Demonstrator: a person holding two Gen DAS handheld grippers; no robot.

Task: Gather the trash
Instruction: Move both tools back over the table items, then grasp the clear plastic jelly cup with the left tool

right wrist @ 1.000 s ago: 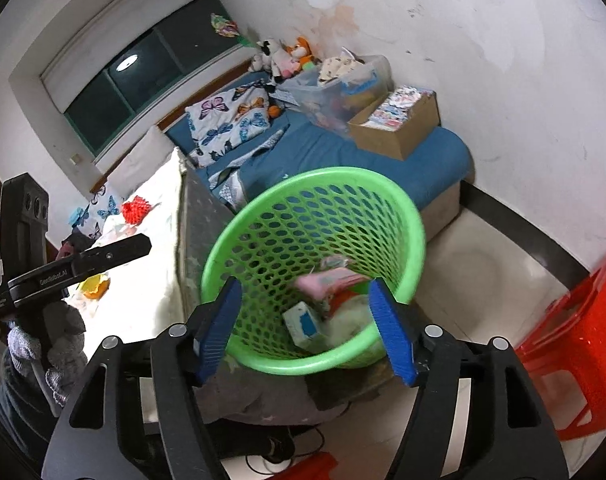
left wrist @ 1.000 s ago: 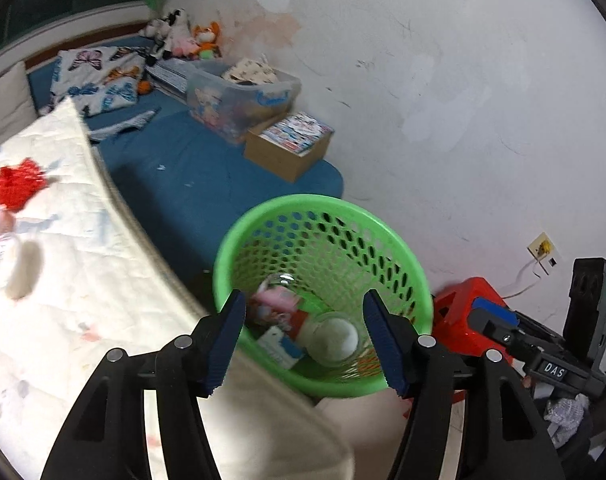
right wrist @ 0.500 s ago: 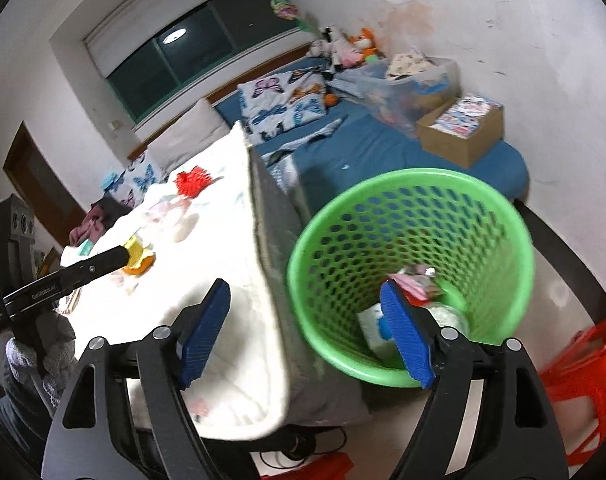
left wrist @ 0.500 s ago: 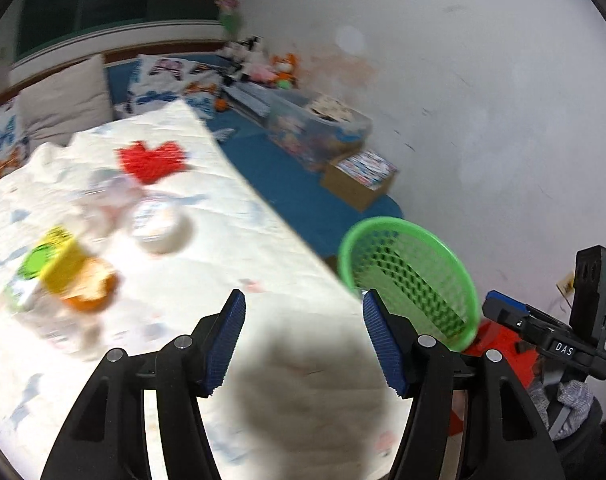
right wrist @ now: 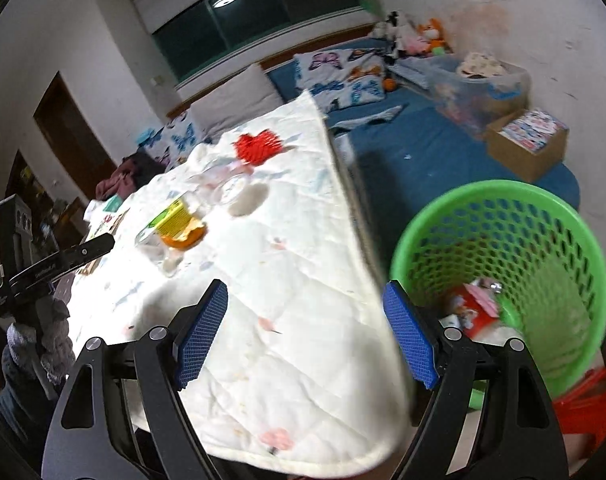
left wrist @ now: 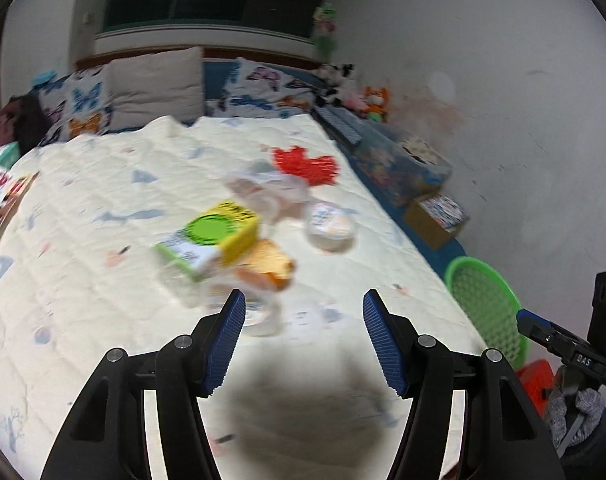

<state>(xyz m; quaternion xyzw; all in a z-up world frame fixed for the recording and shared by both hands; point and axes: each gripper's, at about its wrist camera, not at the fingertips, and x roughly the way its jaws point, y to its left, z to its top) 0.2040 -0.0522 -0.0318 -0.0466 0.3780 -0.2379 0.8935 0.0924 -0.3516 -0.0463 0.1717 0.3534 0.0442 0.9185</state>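
Facing the quilt, my left gripper stands open and empty; the carton lies just ahead-left, long axis slanting leftward. My right gripper, also open and empty, sits farther, beside the basket.

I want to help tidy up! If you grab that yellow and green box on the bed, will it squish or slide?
The yellow and green box looks like thin cardboard, so it would probably dent under a hard squeeze. It seems light and likely empty. It rests tilted on other trash on the soft quilt, so a push might tip it over.
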